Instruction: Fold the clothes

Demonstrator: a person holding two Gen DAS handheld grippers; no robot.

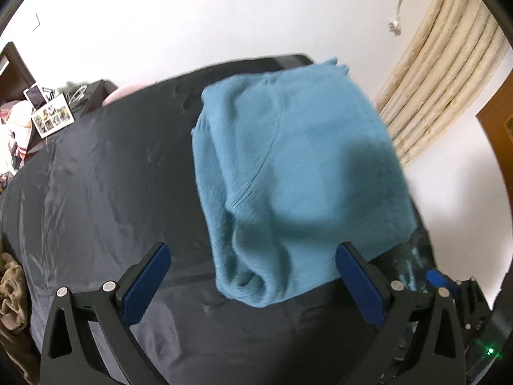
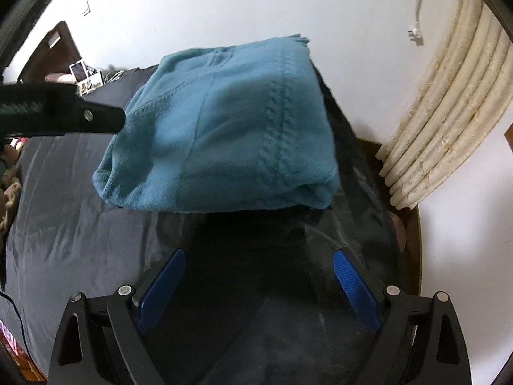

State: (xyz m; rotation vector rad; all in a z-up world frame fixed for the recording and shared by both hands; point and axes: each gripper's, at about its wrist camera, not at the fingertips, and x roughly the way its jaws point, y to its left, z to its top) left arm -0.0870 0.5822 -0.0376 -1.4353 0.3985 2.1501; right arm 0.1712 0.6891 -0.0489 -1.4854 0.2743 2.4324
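Observation:
A teal fleece garment (image 1: 295,166) lies folded into a thick rectangle on the dark bed cover (image 1: 96,192). It also shows in the right wrist view (image 2: 224,134), with a cable-knit stripe down it. My left gripper (image 1: 253,253) is open and empty, its blue pads just short of the garment's near folded edge. In the right wrist view the left gripper's black finger (image 2: 89,117) reaches in at the garment's left side. My right gripper (image 2: 259,266) is open and empty, a short way back from the garment's near edge, above the dark cover (image 2: 80,224).
A cream curtain (image 2: 449,122) hangs at the right, next to a wooden bed frame edge (image 2: 413,224). A white wall with a hanging cable (image 2: 416,32) lies behind. Cluttered items and photo cards (image 1: 51,118) sit far left. A brown cloth (image 1: 12,292) lies at the left edge.

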